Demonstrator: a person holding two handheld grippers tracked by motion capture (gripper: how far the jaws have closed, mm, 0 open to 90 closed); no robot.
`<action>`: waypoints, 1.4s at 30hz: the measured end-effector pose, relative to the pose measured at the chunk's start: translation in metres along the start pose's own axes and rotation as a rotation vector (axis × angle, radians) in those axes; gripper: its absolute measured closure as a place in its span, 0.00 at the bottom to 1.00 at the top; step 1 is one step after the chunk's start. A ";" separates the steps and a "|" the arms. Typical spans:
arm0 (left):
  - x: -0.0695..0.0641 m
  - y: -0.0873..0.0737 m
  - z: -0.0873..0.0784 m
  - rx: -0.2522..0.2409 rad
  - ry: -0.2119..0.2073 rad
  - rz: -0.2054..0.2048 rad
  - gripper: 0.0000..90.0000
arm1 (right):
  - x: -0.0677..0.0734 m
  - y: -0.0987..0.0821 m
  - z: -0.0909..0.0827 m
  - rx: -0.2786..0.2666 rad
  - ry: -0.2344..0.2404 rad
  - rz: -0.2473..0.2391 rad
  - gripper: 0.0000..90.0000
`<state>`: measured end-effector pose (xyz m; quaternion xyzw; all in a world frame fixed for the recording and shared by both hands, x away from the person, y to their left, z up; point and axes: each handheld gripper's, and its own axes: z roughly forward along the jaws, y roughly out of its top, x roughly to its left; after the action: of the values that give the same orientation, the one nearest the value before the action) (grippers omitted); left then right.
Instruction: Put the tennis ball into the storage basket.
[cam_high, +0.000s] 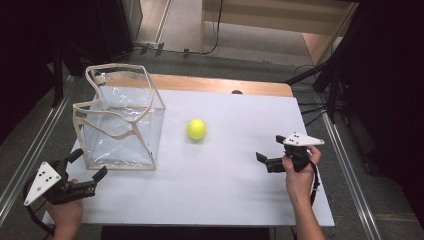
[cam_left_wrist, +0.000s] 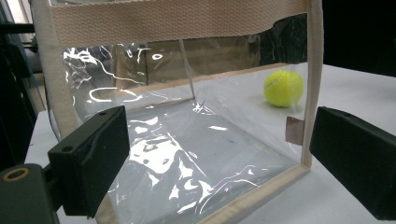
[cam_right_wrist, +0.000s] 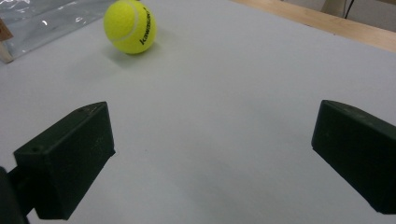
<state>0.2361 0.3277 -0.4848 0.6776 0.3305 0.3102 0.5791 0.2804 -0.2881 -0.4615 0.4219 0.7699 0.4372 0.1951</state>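
White board covers most of your table (cam_high: 215, 190) in the high view, with a strip of bare wood showing along the far edge and dark floor, rails and stands on both sides. A clear plastic bag (cam_high: 120, 125) with cream webbing trim stands open on the left part of the board, its top rim bent and wavy. A yellow tennis ball (cam_high: 197, 129) lies on the board to the right of the bag, apart from it. Your left gripper (cam_high: 91, 164) sits at the near left corner, just short of the bag's near side, jaws spread wide and holding nothing. Your right gripper (cam_high: 269, 151) is well to the right of the ball, pointing toward it; its jaws look parted and empty, though your hand (cam_high: 298, 177) and the grey plate cover much of it. Your forearms are cut off by the bottom edge.

From the left gripper view, both black jaws stand far apart with nothing between them, and the clear plastic bag (cam_left_wrist: 187, 140) is close ahead. Its webbing band (cam_left_wrist: 163, 18) crosses the top and a trim strip runs down the right side; glare on the plastic makes the inside hard to read. The tennis ball (cam_left_wrist: 283, 88) shows through the bag's wall, beyond it on the board. A small tan tab on the right seam is too blurred to identify.

From the right gripper view, the two jaws are wide open over bare white board (cam_right_wrist: 224, 116), gripping nothing. The tennis ball (cam_right_wrist: 130, 26) rests ahead at upper left, with dark lettering too small to read surely. A corner of the bag (cam_right_wrist: 37, 18) is cut off at the top left.
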 end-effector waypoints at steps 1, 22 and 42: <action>0.000 0.000 0.000 0.000 0.000 0.000 0.06 | 0.001 0.002 0.002 0.006 0.005 -0.002 0.00; 0.000 0.000 0.000 0.000 -0.003 -0.002 0.06 | 0.010 0.040 0.041 0.136 0.092 -0.083 0.00; 0.000 0.000 0.000 -0.001 -0.008 -0.004 0.06 | 0.024 0.075 0.075 0.254 0.159 -0.132 0.00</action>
<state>0.2364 0.3277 -0.4848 0.6780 0.3294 0.3067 0.5812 0.3523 -0.2106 -0.4378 0.3560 0.8580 0.3546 0.1070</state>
